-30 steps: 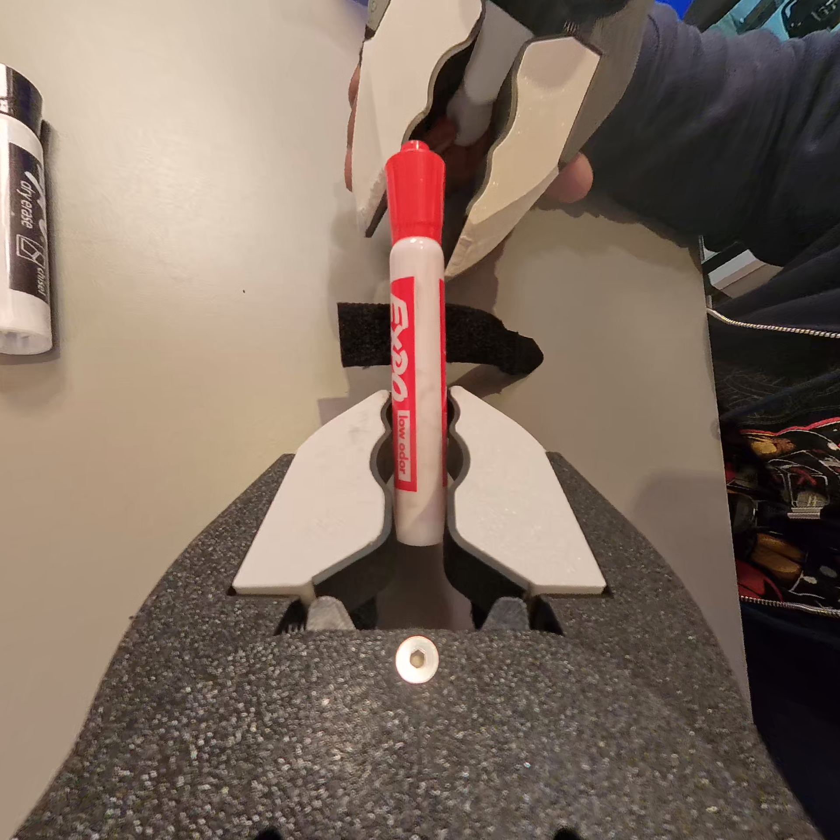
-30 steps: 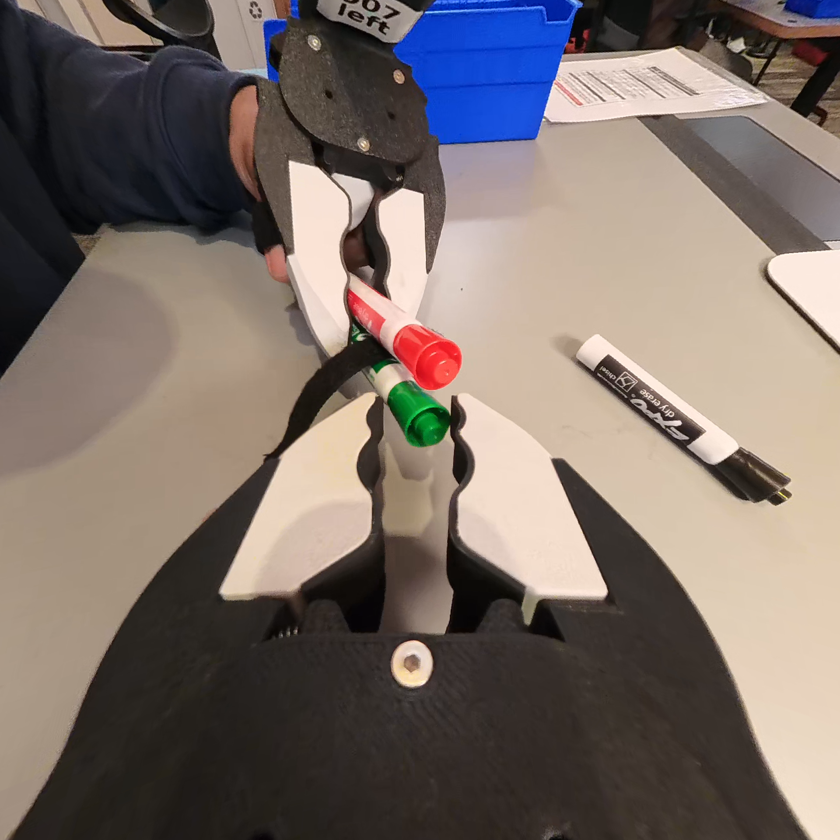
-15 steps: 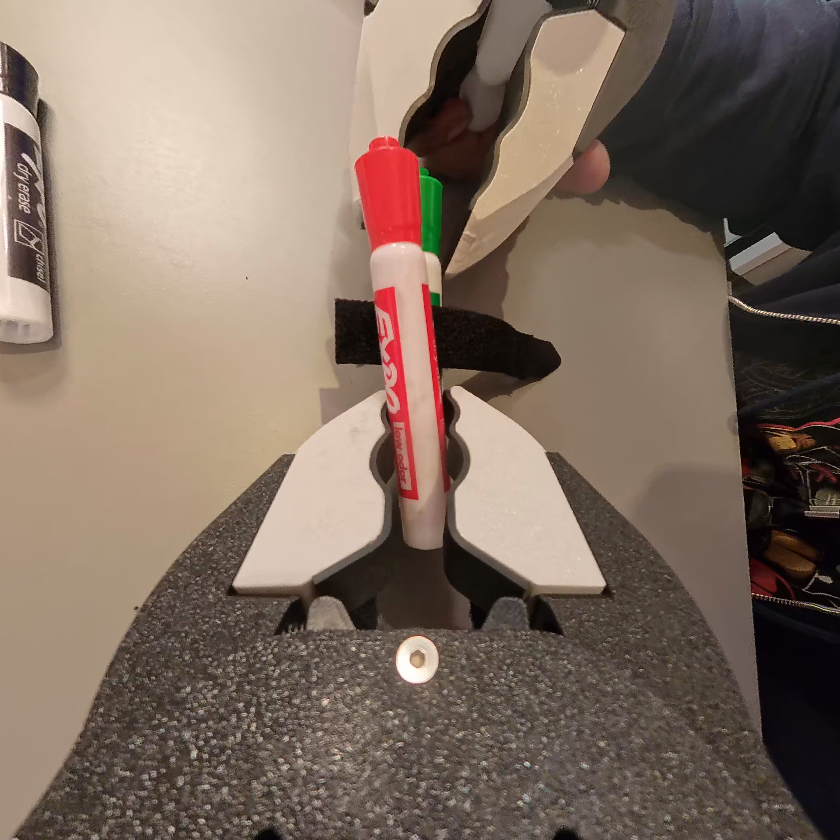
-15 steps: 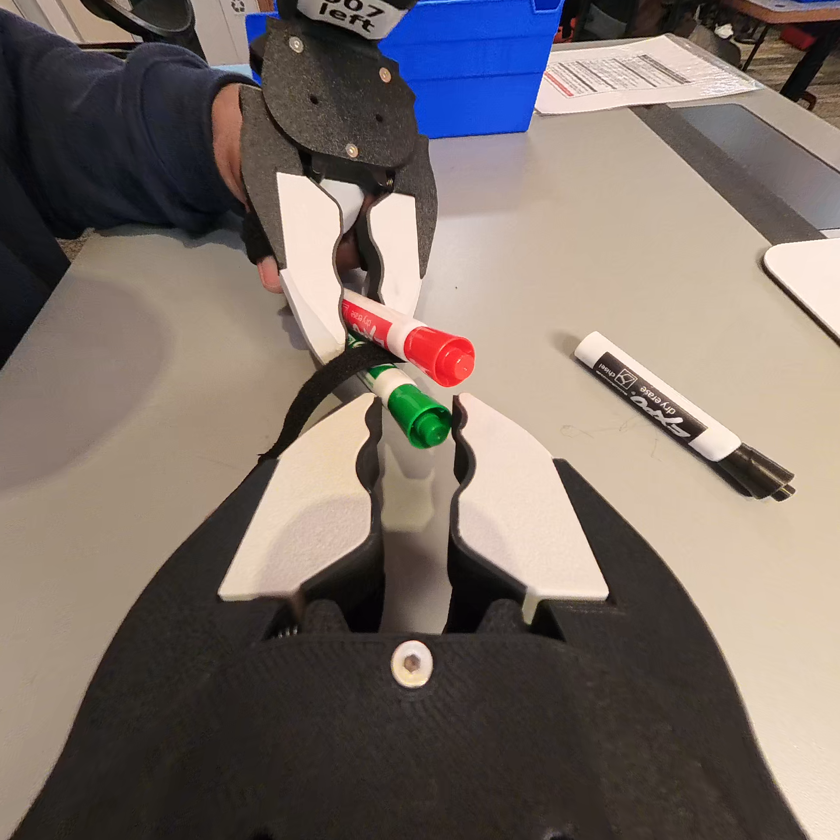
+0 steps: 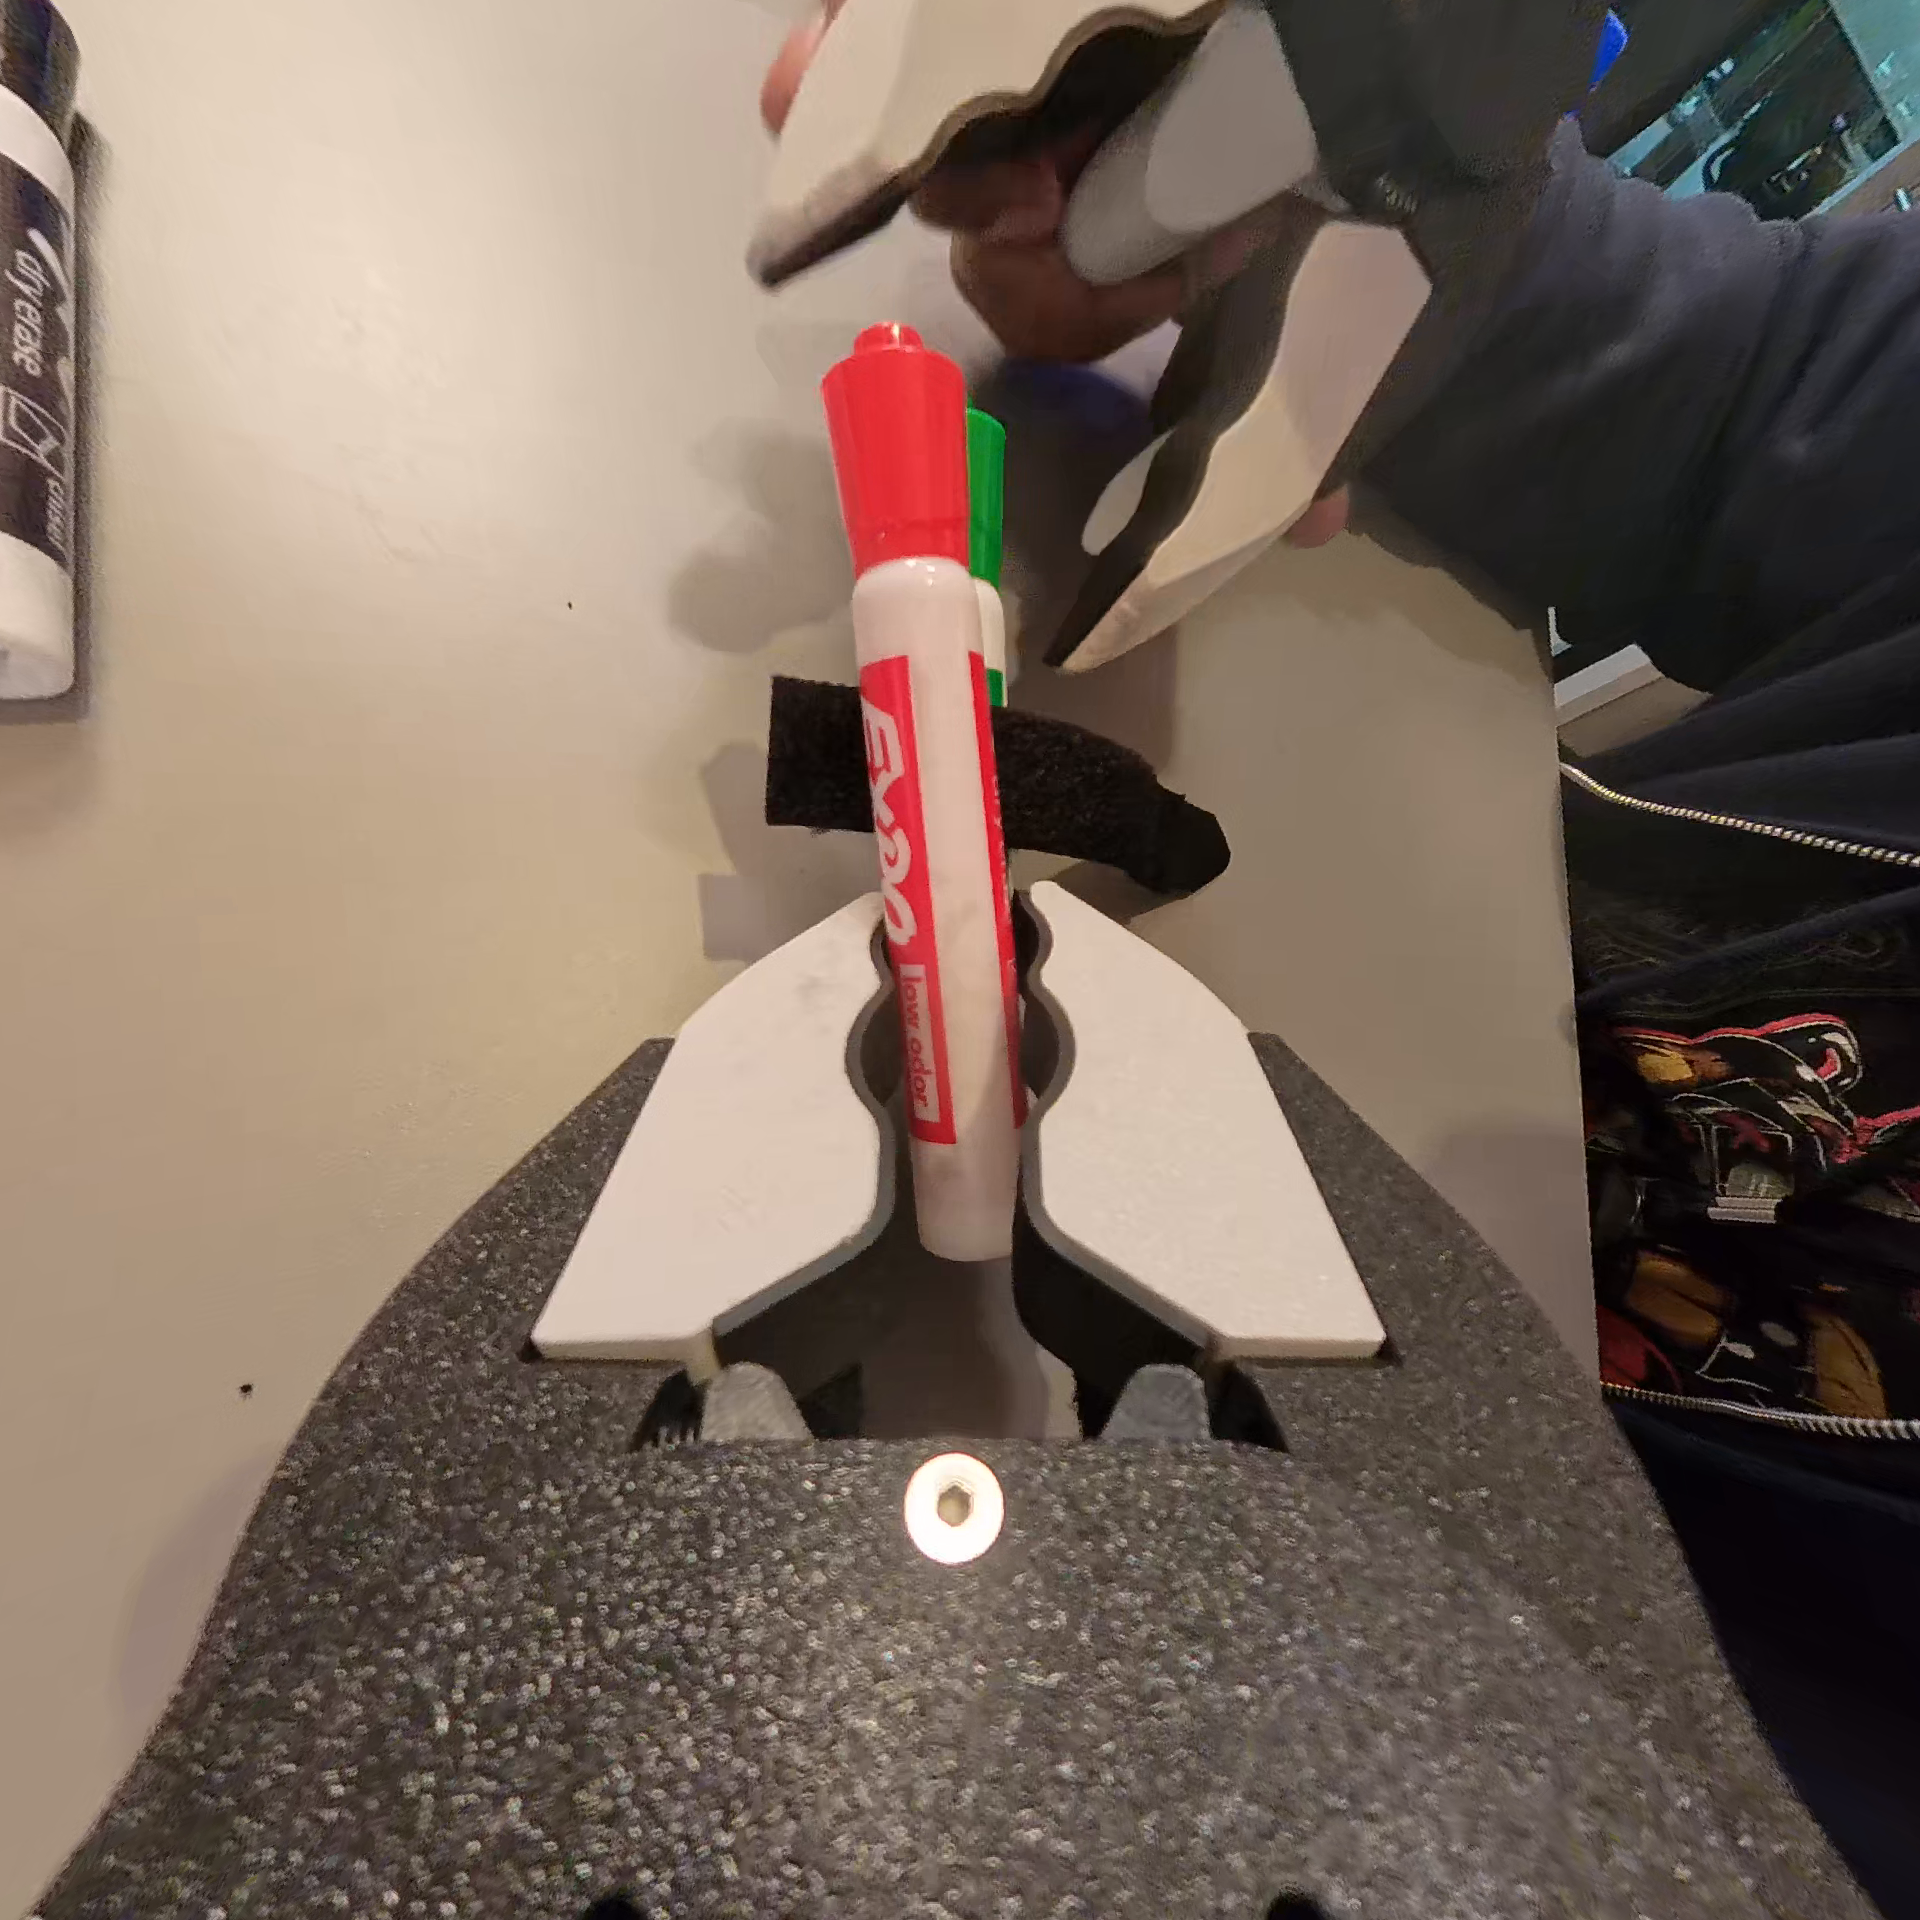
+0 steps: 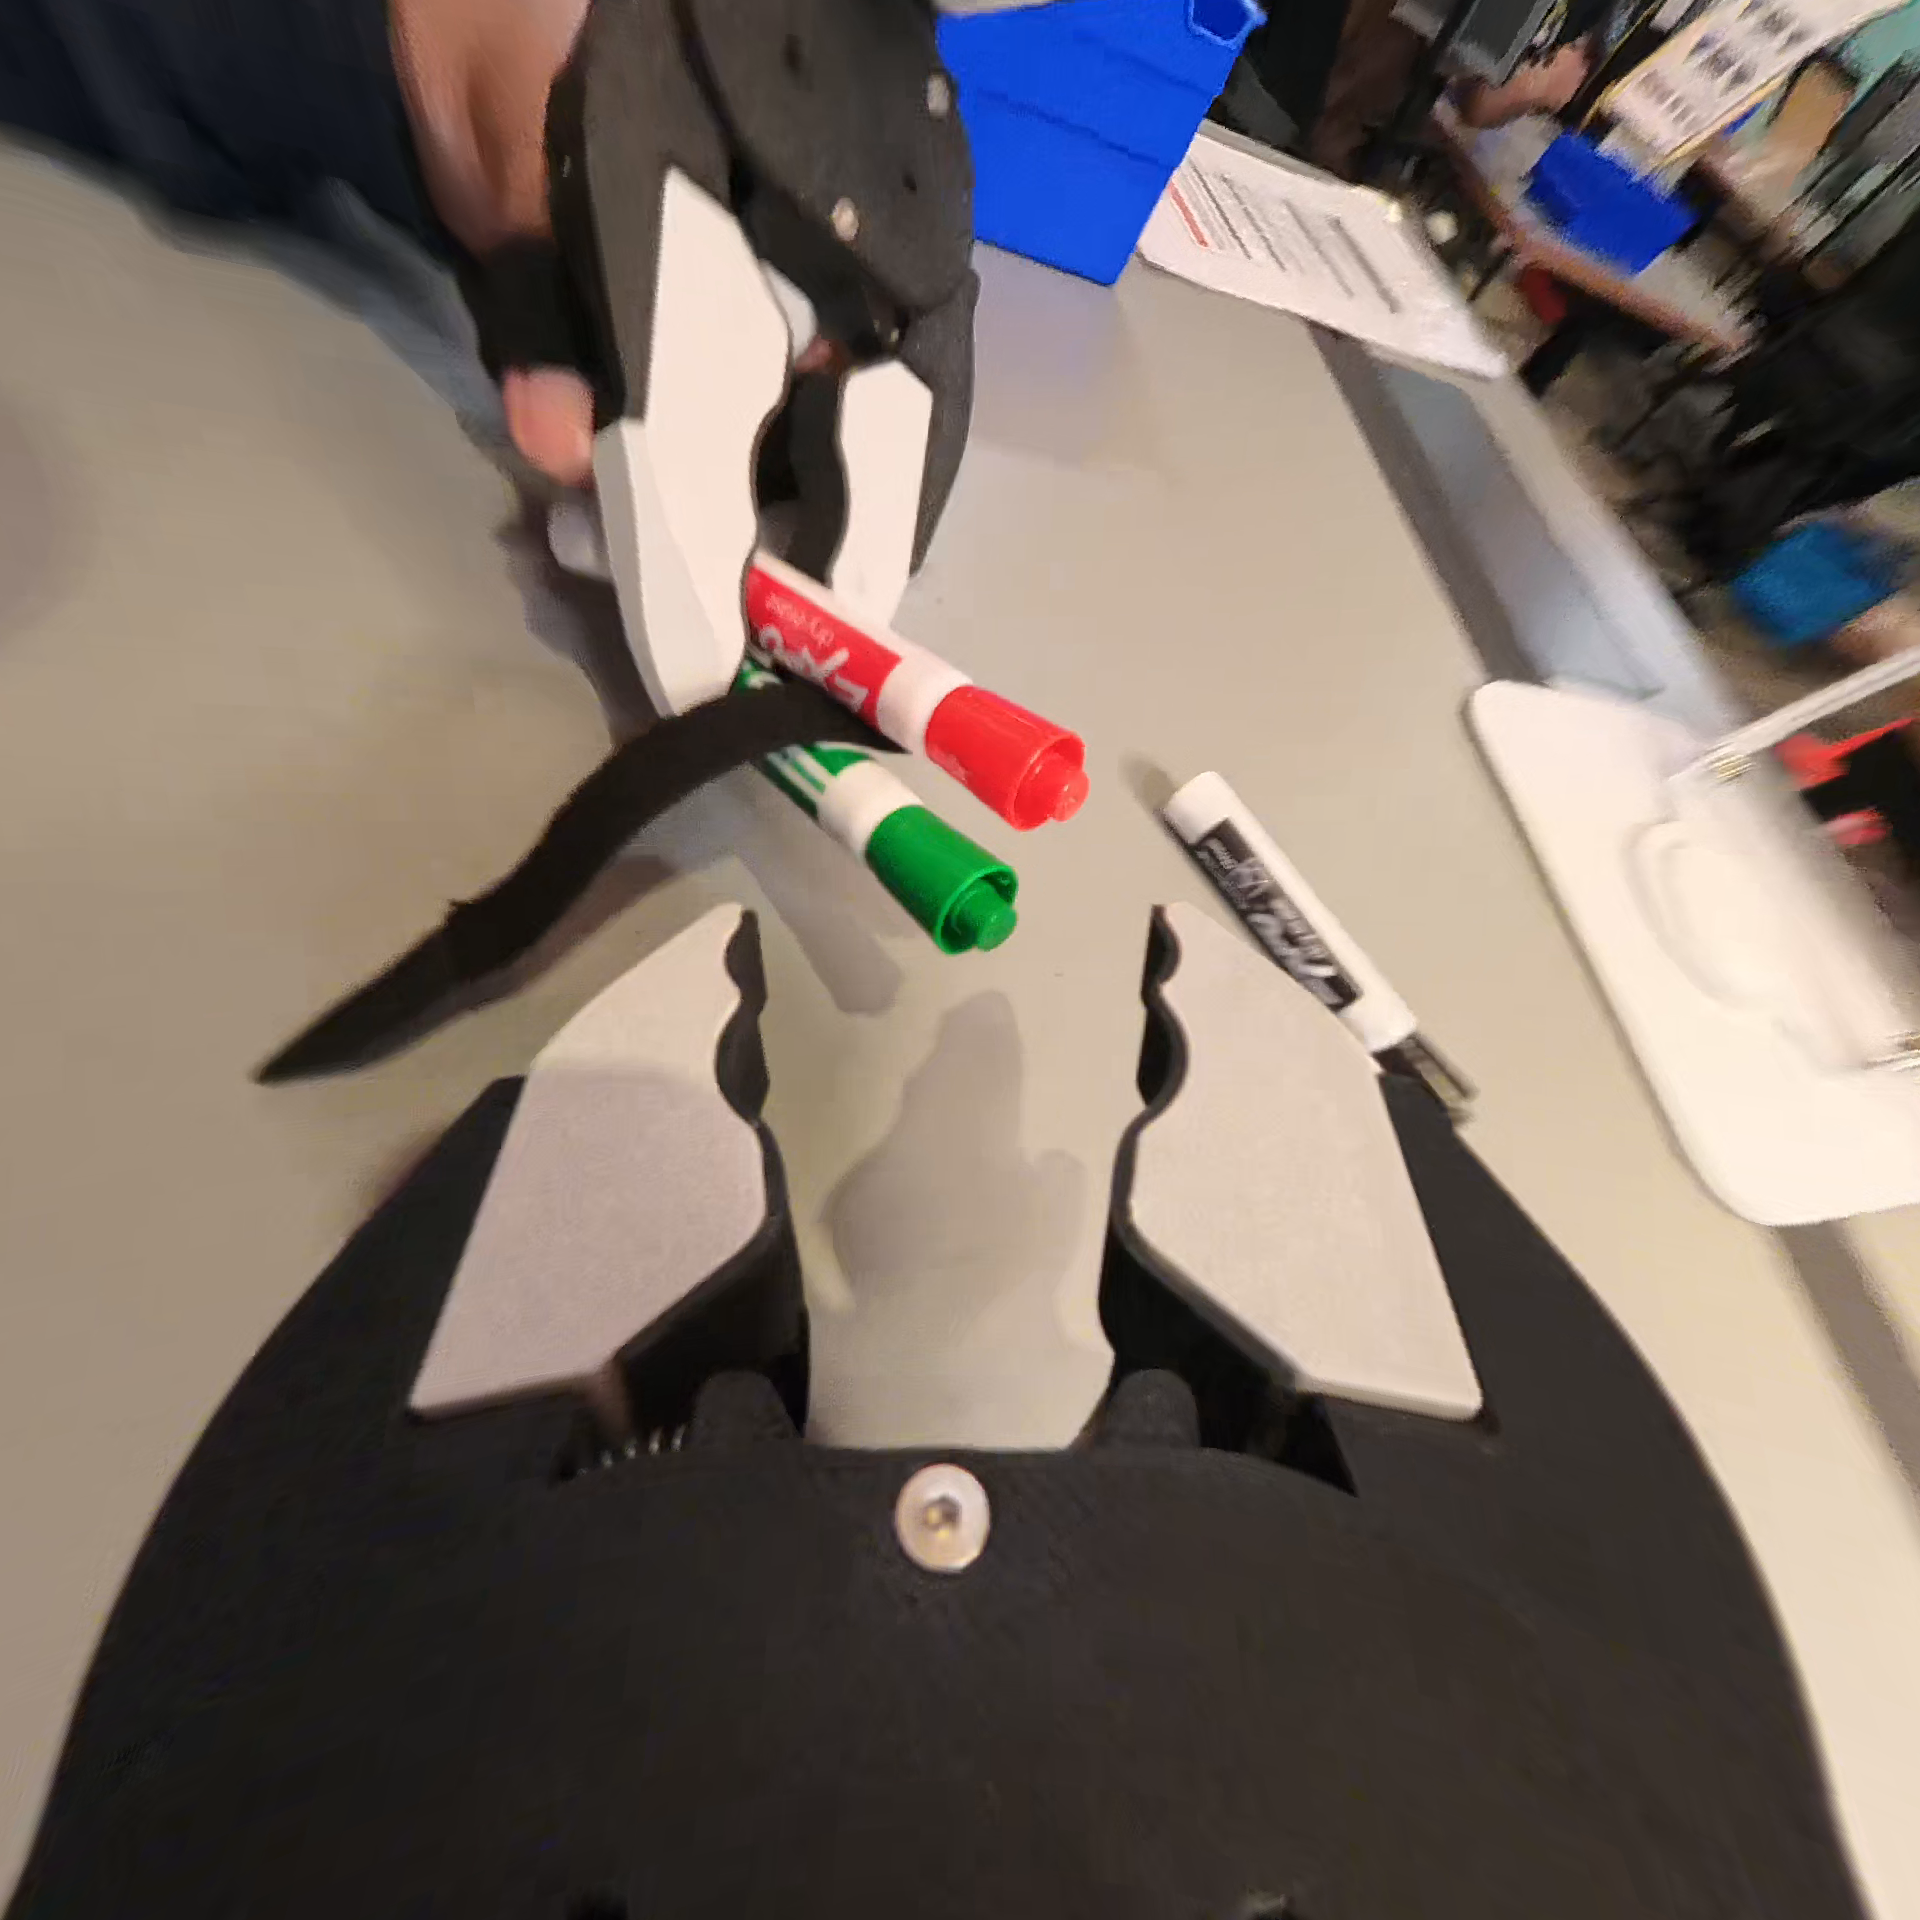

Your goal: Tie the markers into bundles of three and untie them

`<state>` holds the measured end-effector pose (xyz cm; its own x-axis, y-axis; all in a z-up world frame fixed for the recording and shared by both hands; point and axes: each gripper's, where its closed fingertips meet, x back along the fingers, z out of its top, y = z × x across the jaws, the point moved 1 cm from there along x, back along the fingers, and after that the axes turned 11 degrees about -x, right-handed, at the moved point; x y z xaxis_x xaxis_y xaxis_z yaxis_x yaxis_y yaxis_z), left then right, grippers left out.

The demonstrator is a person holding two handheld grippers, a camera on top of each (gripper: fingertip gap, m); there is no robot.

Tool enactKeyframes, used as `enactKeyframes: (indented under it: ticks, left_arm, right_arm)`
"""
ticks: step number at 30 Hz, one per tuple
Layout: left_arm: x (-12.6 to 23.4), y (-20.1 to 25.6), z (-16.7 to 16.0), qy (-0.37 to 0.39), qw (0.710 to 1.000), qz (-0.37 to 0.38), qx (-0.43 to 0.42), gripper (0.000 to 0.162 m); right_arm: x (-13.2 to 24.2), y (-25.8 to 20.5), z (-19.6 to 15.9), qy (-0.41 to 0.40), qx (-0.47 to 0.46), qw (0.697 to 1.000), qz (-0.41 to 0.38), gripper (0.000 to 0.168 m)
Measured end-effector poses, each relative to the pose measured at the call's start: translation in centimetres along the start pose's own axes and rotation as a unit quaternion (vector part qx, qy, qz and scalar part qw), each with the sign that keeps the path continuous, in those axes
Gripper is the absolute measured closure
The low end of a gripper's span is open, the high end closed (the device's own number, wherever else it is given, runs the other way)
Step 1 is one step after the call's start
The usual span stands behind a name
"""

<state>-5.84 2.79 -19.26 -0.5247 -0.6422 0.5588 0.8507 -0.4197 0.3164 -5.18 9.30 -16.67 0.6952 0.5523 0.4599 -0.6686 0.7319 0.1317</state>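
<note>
Each wrist camera sat close behind its own gripper, looking down along the fingers at the worktop (image 6: 1195, 582), facing the other; both views shared the red marker (image 5: 935, 831).

I see the red marker (image 5: 940, 831) held off the desk (image 6: 260, 727), pinched by its white barrel between my left tongs (image 5: 954, 935), its red cap pointing away from them. The green marker (image 6: 894, 831) sits directly beneath it, lying alongside, white barrel and green cap aimed the same way; I cannot tell whether the tongs press on it too. A black hook-and-loop strap (image 6: 582, 842) crosses both barrels just ahead of the tongs, its long free end trailing down loose. The black marker (image 6: 1278, 914) lies flat on the desk well apart, white barrel with a black label, its cap off.
</note>
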Motion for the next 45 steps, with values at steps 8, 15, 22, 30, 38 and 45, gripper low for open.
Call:
enactKeyframes:
  ticks: [8, 15, 22, 30, 38, 45]
  left_arm:
    - [-0.2, 0.5, -0.4, -0.012, 0.999, -0.021, 0.022, 0.143]
    - [-0.4, 0.9, -0.9, -0.040, 0.999, -0.017, 0.013, 0.143]
    - [-0.7, 1.3, -1.6, -0.090, 0.995, 0.014, -0.027, 0.143]
    - [-0.6, 2.0, -1.4, -0.114, 0.990, 0.040, -0.067, 0.143]
    - [-0.6, 1.9, -1.4, -0.117, 0.990, 0.049, -0.062, 0.143]
    - [-0.6, 1.6, -1.6, -0.127, 0.988, 0.062, -0.067, 0.143]
  right_arm:
    - [-0.9, -0.2, -0.6, -0.070, 0.271, 0.952, -0.125, 0.077]
    - [-2.4, -1.6, 0.1, -0.101, 0.385, 0.903, -0.162, 0.083]
    - [-3.8, -2.9, 0.2, -0.144, 0.428, 0.877, -0.162, 0.101]
    - [-4.3, -2.5, -0.2, -0.165, 0.429, 0.869, -0.182, 0.111]
    - [-4.9, -2.7, -0.2, -0.166, 0.439, 0.861, -0.198, 0.119]
    - [-5.2, -2.3, -0.4, -0.168, 0.444, 0.853, -0.218, 0.123]
